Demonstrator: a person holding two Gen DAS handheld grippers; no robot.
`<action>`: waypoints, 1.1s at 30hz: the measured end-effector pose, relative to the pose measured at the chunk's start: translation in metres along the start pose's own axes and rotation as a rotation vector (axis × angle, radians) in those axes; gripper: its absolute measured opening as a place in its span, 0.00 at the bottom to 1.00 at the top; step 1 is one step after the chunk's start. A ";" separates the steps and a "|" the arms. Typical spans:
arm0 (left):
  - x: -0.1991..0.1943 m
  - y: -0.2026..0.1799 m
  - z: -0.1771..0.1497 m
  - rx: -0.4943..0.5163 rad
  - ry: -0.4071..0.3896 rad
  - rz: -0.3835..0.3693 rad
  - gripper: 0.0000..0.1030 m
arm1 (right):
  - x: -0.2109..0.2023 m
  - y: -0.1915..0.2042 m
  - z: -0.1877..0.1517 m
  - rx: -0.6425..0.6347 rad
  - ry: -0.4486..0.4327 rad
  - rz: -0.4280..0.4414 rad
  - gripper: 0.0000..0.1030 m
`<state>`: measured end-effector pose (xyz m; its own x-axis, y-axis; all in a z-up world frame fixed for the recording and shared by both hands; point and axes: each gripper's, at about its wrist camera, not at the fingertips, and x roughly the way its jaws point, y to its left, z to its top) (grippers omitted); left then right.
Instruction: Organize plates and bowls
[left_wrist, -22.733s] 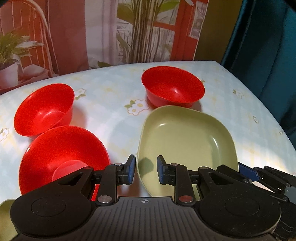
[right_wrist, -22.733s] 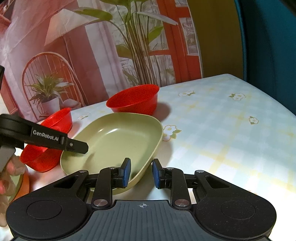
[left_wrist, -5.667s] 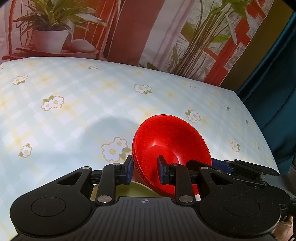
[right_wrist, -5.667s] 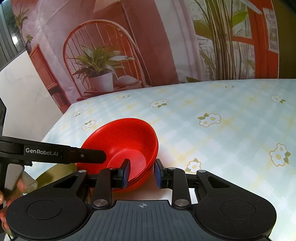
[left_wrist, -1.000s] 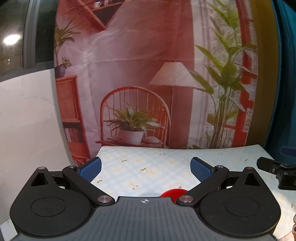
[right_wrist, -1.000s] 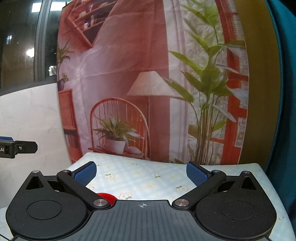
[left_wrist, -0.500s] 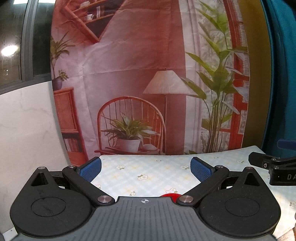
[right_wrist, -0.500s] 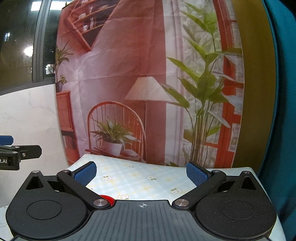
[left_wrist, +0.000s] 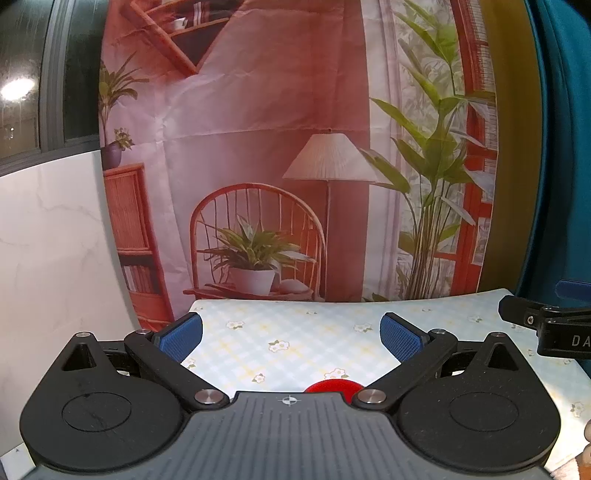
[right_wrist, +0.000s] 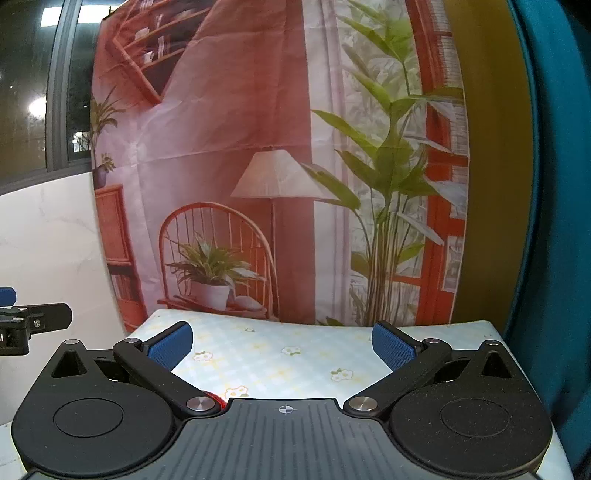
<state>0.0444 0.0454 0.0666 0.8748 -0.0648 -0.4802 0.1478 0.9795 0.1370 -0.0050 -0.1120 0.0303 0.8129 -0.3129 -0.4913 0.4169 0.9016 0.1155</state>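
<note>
Both grippers are raised above the table with their blue-padded fingers spread wide and nothing between them. Left gripper (left_wrist: 291, 336), in its own view, fills the lower half of the frame; the floral tablecloth (left_wrist: 303, 332) shows between its fingers. A sliver of a red bowl (left_wrist: 332, 386) peeks out at lower centre, just above the gripper body and mostly hidden by it. Whether it is one bowl or a stack cannot be told. At the right edge of that frame the black tip of the right gripper juts in over the table.

Right gripper (right_wrist: 282, 345), in its view, sits the same way in the lower half, with the cloth (right_wrist: 280, 362) between its fingers. A small red edge of the bowl (right_wrist: 216, 400) shows at lower left of centre, tucked behind the left finger's linkage. At the left edge, the left gripper's tip (right_wrist: 35, 321) pokes in.

A printed backdrop (left_wrist: 258, 147) of chair, lamp and plants hangs behind the table in both views.
</note>
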 end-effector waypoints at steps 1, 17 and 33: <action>0.000 0.000 0.000 -0.001 0.001 0.000 1.00 | 0.000 0.000 0.000 -0.001 0.000 -0.001 1.00; 0.001 0.000 0.000 -0.004 0.005 0.000 1.00 | 0.000 -0.001 0.000 0.001 0.001 0.000 1.00; 0.002 0.002 -0.002 -0.008 0.012 0.000 1.00 | -0.001 -0.003 0.000 0.009 0.002 -0.017 1.00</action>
<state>0.0456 0.0472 0.0645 0.8693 -0.0622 -0.4903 0.1439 0.9809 0.1307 -0.0069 -0.1140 0.0305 0.8052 -0.3273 -0.4946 0.4339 0.8935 0.1152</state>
